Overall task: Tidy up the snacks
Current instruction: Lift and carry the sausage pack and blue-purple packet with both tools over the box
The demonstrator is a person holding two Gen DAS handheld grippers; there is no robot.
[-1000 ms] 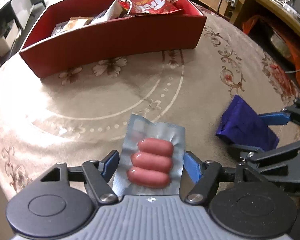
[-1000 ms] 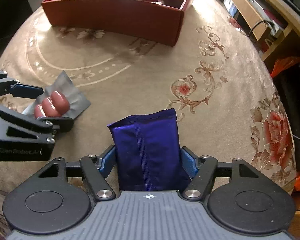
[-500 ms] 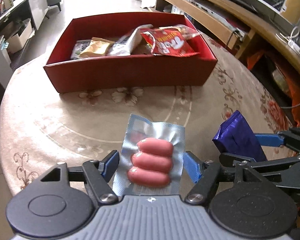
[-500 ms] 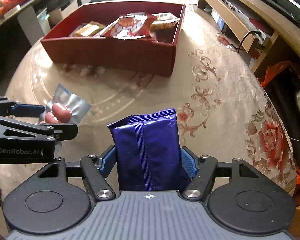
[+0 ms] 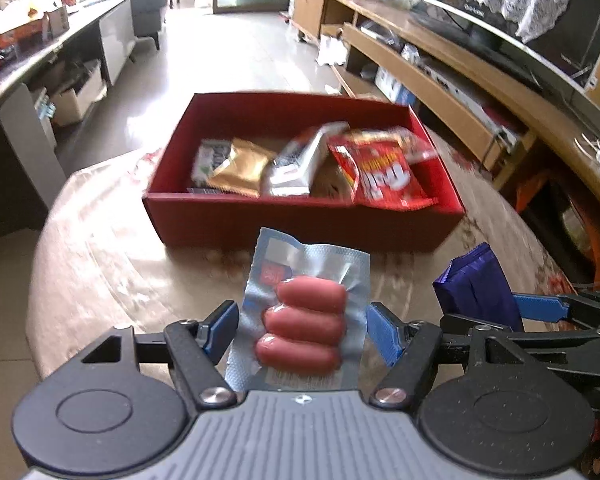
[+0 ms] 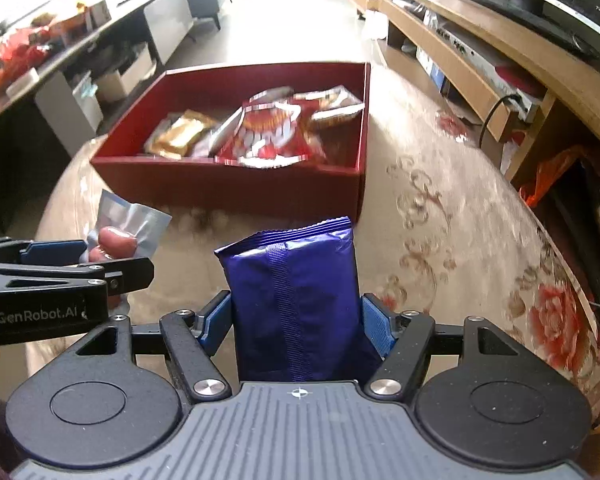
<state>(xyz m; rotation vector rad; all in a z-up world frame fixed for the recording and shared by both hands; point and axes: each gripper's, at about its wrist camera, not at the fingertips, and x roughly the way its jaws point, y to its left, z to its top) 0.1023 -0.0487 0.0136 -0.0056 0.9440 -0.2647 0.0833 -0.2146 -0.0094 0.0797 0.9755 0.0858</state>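
My left gripper (image 5: 302, 330) is shut on a silver pack of three pink sausages (image 5: 300, 320), held above the round table. My right gripper (image 6: 296, 324) is shut on a dark blue snack pouch (image 6: 292, 288), also held in the air. Each gripper shows in the other's view: the blue pouch (image 5: 476, 292) at the right, the sausage pack (image 6: 120, 232) at the left. The red open box (image 5: 300, 216) lies ahead of both, with several snack packs in it, among them a red bag (image 5: 380, 176) and a gold pack (image 5: 240, 172). The box also shows in the right wrist view (image 6: 228, 188).
The round table has a beige floral cloth (image 6: 440, 240). A long wooden TV bench (image 5: 480, 68) runs along the right. A grey counter and boxes (image 5: 72, 76) stand at the left. An orange bag (image 6: 556, 172) sits on the floor at the right.
Both grippers have risen from the tabletop with their packs and tilted up, so the inside of the red box now shows. Both stay shut.
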